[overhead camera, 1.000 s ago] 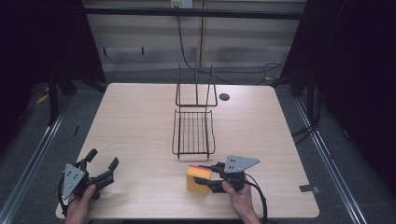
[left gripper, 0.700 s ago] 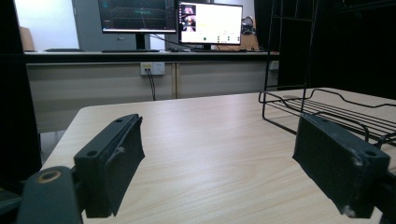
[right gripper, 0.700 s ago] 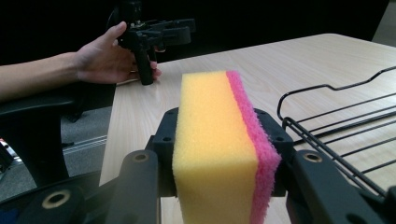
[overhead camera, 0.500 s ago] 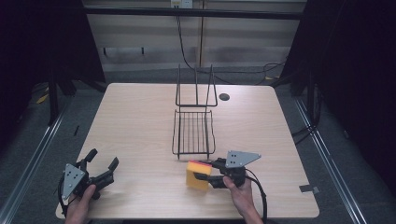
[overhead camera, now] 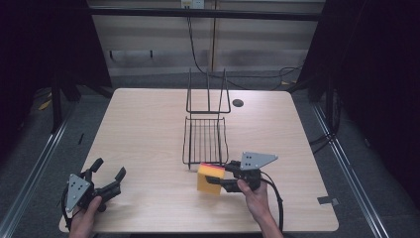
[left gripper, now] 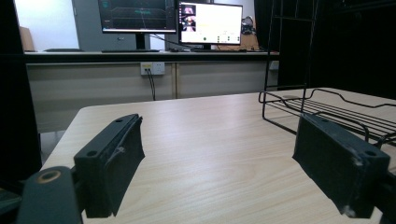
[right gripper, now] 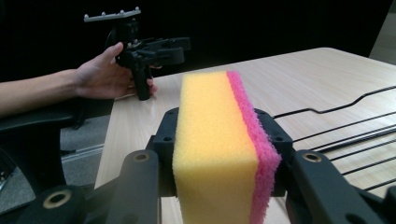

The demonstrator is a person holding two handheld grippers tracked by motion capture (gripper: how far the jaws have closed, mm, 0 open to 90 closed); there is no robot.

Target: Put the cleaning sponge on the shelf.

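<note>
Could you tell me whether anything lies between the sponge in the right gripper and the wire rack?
Nothing visible does. The sponge sits clamped in the right gripper just off the near edge of the wire rack, with bare table around it.

A light wooden table (overhead camera: 148, 129) is seen, ringed by dark curtains. Beyond it, a beige wall with a socket (left gripper: 152, 68) is shown, and two lit monitors (left gripper: 210, 22) are set on a shelf above

Two black two-jaw tools, left tool (overhead camera: 108, 174), right tool (overhead camera: 216, 177), grey three-cornered top plates, trailing black cables, bare forearms
</note>
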